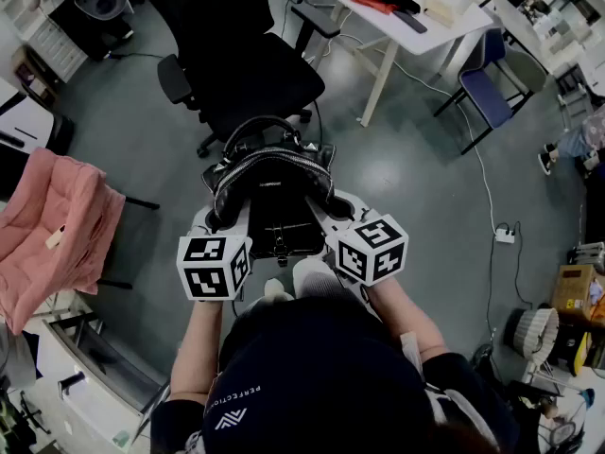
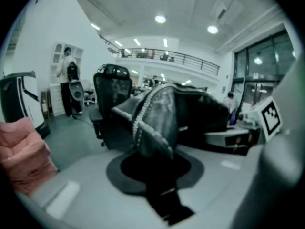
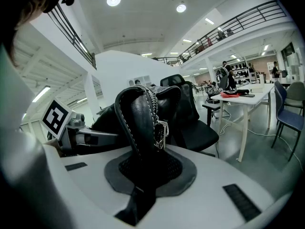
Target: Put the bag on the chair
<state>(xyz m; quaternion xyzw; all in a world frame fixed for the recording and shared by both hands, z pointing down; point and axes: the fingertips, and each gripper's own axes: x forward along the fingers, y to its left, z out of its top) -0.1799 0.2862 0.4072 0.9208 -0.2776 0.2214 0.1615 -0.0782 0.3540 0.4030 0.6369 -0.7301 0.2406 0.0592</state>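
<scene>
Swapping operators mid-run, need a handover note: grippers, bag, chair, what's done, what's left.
Left gripper: shut on the left end of the bag.
Right gripper: shut on the bag's right end.
Bag: black, held up between the two grippers, short of the chair.
Chair: black office chair just beyond the bag, nothing on the seat.
Done: bag gripped and lifted.
Left: bring it over the seat, lower it, open both grippers.

One bag (image 1: pixel 271 189); two tools: left tool (image 1: pixel 216 223), right tool (image 1: pixel 342 218); one blue chair (image 1: pixel 484 91); one pink cloth (image 1: pixel 52 230)
</scene>
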